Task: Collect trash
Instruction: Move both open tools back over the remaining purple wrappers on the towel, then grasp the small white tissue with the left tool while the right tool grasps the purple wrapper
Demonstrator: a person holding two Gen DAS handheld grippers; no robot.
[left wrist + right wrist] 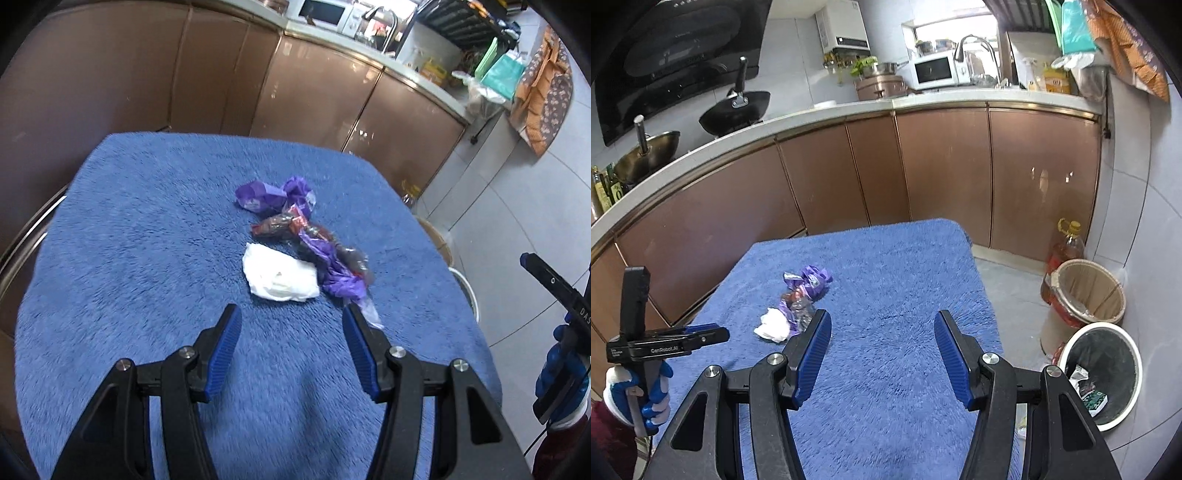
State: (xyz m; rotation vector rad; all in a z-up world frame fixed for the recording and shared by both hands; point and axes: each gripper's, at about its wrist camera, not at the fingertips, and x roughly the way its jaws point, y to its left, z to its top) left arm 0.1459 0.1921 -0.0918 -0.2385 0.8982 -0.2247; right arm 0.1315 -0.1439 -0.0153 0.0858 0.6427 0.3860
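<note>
With spread, empty jaws, the left gripper (291,325) could snag the purple wrapper (341,273) instead of the tissue (280,277) ahead.

In the right wrist view, the left gripper (716,335) at nine o'clock carries the white brand mark "GenRobot.AI" along its black body, with a small white label to its left too tiny to read. In the left wrist view, the right gripper (532,264) at three o'clock shows only the letters "DAS" on its black housing, the rest cut off.
</note>
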